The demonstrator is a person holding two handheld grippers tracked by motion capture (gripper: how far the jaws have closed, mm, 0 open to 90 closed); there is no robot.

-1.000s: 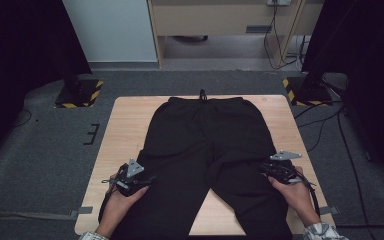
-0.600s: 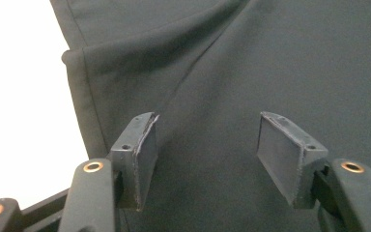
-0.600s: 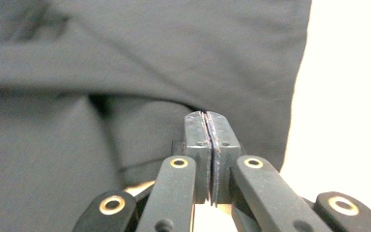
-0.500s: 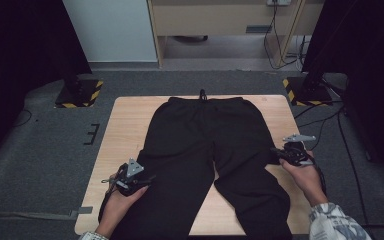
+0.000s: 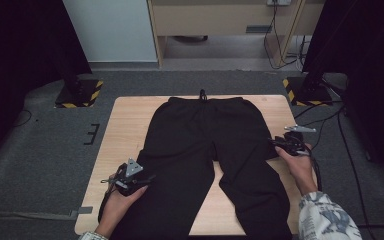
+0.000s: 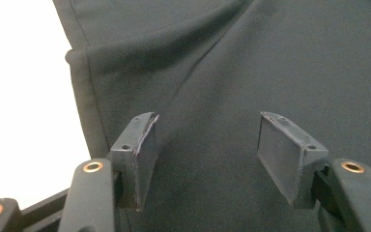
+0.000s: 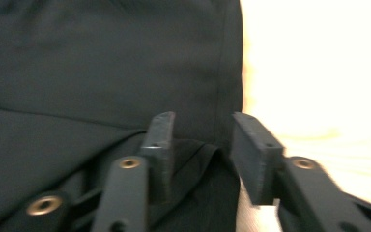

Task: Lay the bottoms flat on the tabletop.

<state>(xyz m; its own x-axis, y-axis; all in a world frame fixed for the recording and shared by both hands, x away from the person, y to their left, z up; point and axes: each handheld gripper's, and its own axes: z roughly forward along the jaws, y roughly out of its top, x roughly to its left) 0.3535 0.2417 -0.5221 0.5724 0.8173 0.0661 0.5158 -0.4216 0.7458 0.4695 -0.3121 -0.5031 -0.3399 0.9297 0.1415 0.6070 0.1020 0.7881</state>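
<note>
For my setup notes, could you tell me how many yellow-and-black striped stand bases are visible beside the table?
2: one base on the floor off the table's far left corner, one base off its far right corner. Others may be hidden in the dark sides.

The trousers (image 5: pixel 207 150) are plain black. The counter (image 5: pixel 125 125) under them is pale wood. The floor (image 5: pixel 40 165) is dark grey carpet. Each claw (image 5: pixel 130 179) (image 5: pixel 290 144) is black, topped by a grey plate. The sleeve (image 5: pixel 325 220) is white with grey-blue print.
</note>
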